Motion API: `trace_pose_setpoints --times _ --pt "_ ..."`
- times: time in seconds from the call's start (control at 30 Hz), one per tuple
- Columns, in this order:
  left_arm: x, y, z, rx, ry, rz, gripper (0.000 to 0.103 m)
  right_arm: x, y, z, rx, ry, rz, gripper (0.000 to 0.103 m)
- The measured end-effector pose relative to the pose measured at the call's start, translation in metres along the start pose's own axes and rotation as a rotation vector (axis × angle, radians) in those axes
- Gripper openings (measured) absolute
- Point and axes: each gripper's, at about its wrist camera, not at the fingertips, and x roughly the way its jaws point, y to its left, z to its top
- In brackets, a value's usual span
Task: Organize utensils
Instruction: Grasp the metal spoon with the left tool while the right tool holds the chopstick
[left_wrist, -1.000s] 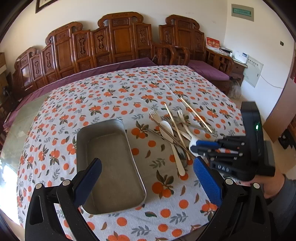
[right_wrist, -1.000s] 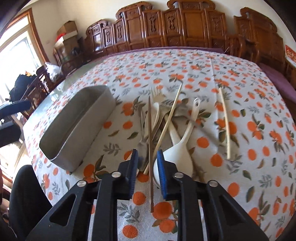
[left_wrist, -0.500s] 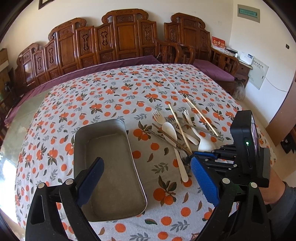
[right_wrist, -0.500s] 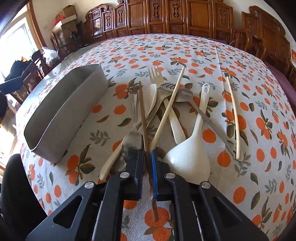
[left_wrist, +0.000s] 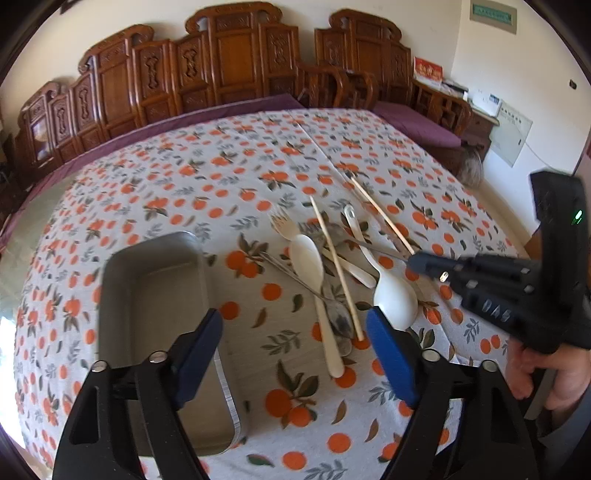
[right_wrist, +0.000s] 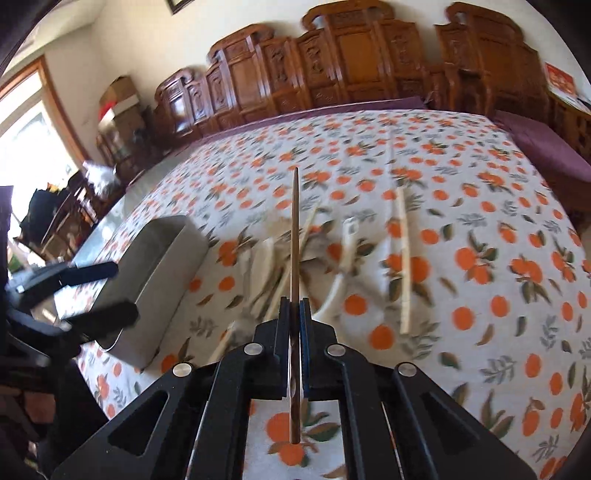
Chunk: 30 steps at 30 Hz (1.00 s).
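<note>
A dark chopstick (right_wrist: 294, 236) is clamped between the closed jaws of the right gripper (right_wrist: 294, 306) and held clear of the heap of utensils (left_wrist: 332, 266) on the tablecloth (left_wrist: 221, 177). The jaws of the left gripper (left_wrist: 295, 343) have just been closing but stand apart, with nothing between them, above the near end of the metal tray (left_wrist: 155, 288). For a clean drop, the chopstick should be carried over the tray, lined up with its long side (the stick is long) and lowered before release.
</note>
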Motion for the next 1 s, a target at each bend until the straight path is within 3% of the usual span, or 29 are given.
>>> trace_pose_setpoints --times 0.2,0.47,0.6,0.87,1.0 --pt "0.037 -0.014 0.003 -0.022 0.073 -0.03 0.06 -0.002 -0.021 0.003 0.059 -0.007 -0.034 0.006" --pt "0.081 -0.019 0.003 -0.095 0.175 -0.033 0.041 0.0 -0.014 0.001 0.057 -0.01 -0.025 0.006" --pt "0.089 -0.023 0.001 -0.1 0.193 -0.041 0.024 0.001 -0.016 0.002 0.064 -0.011 -0.028 0.006" --pt "0.092 -0.029 -0.001 -0.088 0.195 -0.035 0.023 0.004 -0.015 0.002 0.054 -0.003 -0.035 0.006" --pt "0.087 -0.03 0.001 -0.09 0.167 -0.049 0.011 0.005 -0.014 0.001 0.052 -0.002 -0.039 0.006"
